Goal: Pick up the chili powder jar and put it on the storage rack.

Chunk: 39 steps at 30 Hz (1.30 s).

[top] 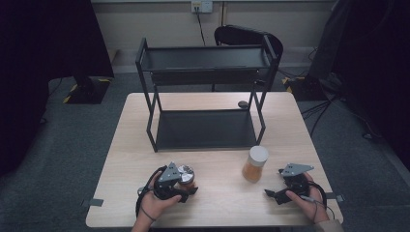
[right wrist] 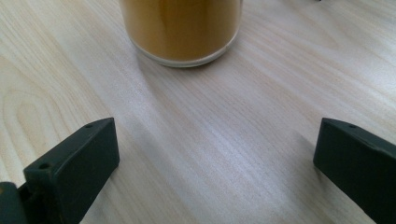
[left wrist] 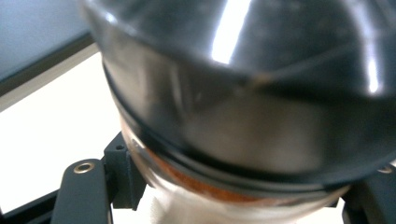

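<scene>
A glass jar of orange powder with a shiny metal lid (top: 185, 173) stands near the table's front left. My left gripper (top: 187, 184) is shut on it. In the left gripper view this jar (left wrist: 243, 116) looms very close, and the left pad (left wrist: 122, 173) presses its glass. A second jar with a white lid (top: 255, 163) and orange contents stands at the front right. My right gripper (top: 276, 184) rests just right of it, open, with bare wood between its jaws. In the right gripper view that jar's base (right wrist: 182, 28) stands ahead of the right gripper (right wrist: 215, 158).
A black two-tier metal rack (top: 205, 96) stands at the back middle of the wooden table (top: 217, 203), both shelves bare. A small dark round object (top: 243, 104) lies by its right leg. A black chair (top: 246, 35) stands behind the table.
</scene>
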Each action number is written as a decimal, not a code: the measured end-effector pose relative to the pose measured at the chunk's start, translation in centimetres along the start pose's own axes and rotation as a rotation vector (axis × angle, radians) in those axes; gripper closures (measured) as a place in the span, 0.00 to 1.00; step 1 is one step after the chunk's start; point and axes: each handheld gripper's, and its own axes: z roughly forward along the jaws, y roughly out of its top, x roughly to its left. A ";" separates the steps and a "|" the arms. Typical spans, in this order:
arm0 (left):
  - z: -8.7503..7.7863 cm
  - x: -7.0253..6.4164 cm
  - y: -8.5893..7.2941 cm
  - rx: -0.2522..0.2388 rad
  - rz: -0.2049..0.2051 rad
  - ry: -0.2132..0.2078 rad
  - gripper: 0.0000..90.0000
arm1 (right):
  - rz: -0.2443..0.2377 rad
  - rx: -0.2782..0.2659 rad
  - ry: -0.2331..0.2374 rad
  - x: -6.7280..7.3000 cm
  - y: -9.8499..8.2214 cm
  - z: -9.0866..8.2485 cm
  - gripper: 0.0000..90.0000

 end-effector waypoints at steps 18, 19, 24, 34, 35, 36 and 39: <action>-0.2 2.0 3.0 -0.004 -0.030 0.048 0.33 | 0.000 0.000 0.000 0.0 0.0 0.0 0.00; -0.2 2.1 3.2 -0.003 -0.029 0.048 0.33 | 0.000 0.000 0.000 0.0 0.0 0.0 0.00; 0.0 2.6 4.0 -0.005 -0.030 0.056 0.33 | 0.000 0.000 0.000 0.0 0.0 0.0 0.00; 0.5 3.8 5.6 -0.009 -0.052 0.070 0.33 | 0.000 0.000 0.000 0.0 0.0 0.0 0.00; 0.6 3.9 5.7 -0.011 -0.054 0.072 0.33 | 0.000 0.000 0.000 0.0 0.0 0.0 0.00; 0.6 3.9 5.9 -0.006 -0.052 0.076 0.33 | 0.000 0.000 0.000 0.0 0.0 0.0 0.00; 0.7 4.1 6.5 0.003 -0.046 0.084 0.33 | 0.000 0.000 0.000 0.0 0.0 0.0 0.00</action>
